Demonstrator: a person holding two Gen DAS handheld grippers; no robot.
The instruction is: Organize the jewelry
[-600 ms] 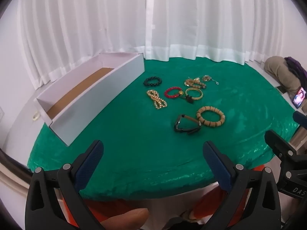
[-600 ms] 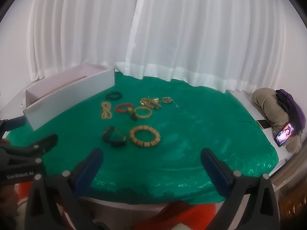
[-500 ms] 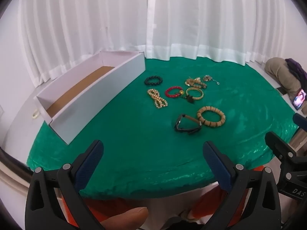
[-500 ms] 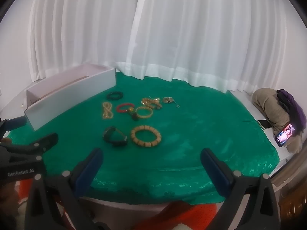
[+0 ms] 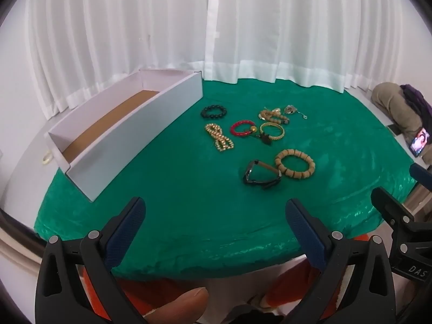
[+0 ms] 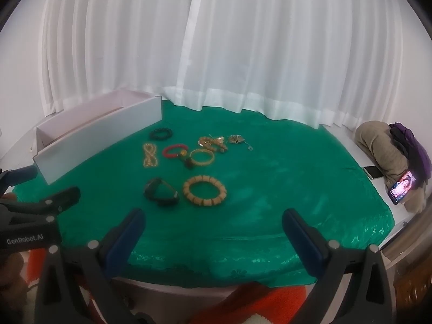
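Note:
Several pieces of jewelry lie on a green cloth (image 5: 175, 189): a black bead bracelet (image 5: 213, 111), a gold bead strand (image 5: 220, 140), a red bracelet (image 5: 242, 128), a gold bangle (image 5: 272, 131), a tan wooden bead bracelet (image 5: 294, 163) and a black watch (image 5: 260, 175). A long white box (image 5: 129, 132) with a brown floor stands open at the left. My left gripper (image 5: 216, 213) is open and empty above the near edge. My right gripper (image 6: 213, 222) is open and empty, short of the watch (image 6: 161, 192) and wooden bracelet (image 6: 204, 190).
White curtains (image 5: 243, 27) hang behind the table. A lit phone (image 6: 402, 187) leans on a pile of cloth (image 6: 383, 145) at the right. The left gripper's body (image 6: 29, 216) shows at the left of the right wrist view. Orange fabric (image 6: 256, 302) lies below the near edge.
Both views have shifted very slightly; the jewelry and the box have not moved. Both grippers stay open.

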